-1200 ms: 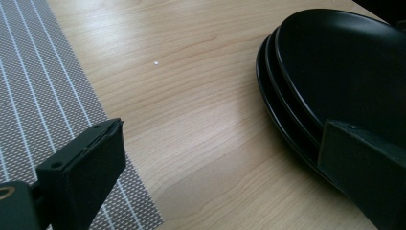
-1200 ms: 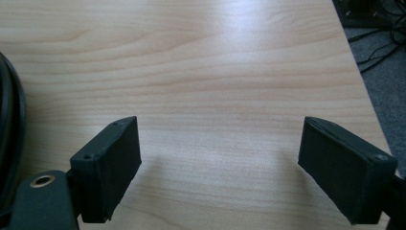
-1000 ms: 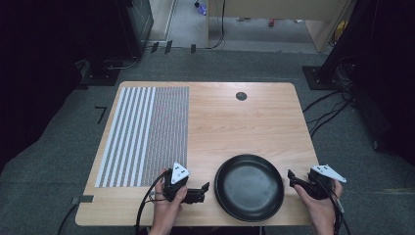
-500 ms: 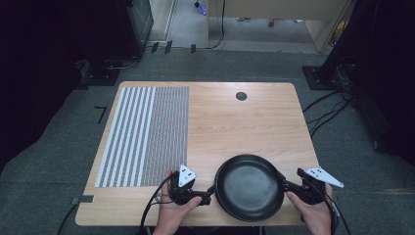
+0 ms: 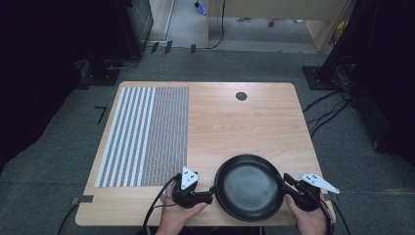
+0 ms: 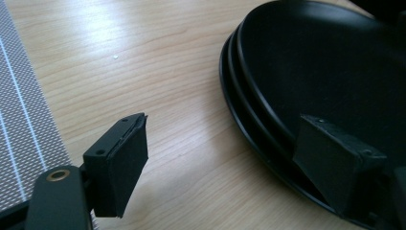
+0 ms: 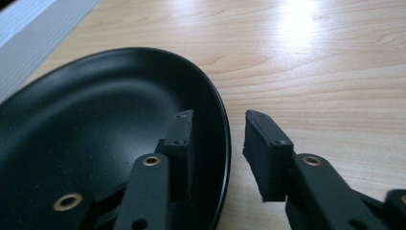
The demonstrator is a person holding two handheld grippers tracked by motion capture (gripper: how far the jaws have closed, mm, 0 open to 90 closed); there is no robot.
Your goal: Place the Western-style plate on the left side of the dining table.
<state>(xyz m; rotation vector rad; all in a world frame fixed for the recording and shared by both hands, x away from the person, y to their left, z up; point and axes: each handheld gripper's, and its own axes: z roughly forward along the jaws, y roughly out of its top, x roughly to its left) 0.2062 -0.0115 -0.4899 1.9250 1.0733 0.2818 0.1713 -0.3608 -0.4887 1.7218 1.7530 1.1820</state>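
Observation:
A black round plate [image 5: 249, 186] lies on the wooden table [image 5: 235, 127] near its front edge. My left gripper [image 5: 211, 195] is at the plate's left rim and stands open. In the left gripper view [image 6: 222, 124] one pad [image 6: 122, 158] is over bare wood and the other pad [image 6: 335, 158] is over the plate [image 6: 325, 67], with the rim between them. My right gripper [image 5: 285, 180] is at the plate's right rim, also open. In the right gripper view [image 7: 218, 117] its jaws straddle the plate's rim [image 7: 224, 129], one inside the plate [image 7: 86, 129] and one outside, with a small gap on each side.
A grey and white striped mat [image 5: 142, 137] covers the table's left part. A small black disc [image 5: 241, 96] is set in the wood at the back. The table's front edge runs just below both hands. Cables trail from the grippers over that edge.
Both grippers have moved inward to the plate, the left one rightward and the right one leftward, and their jaws now straddle its rim. The plate has stayed in place.

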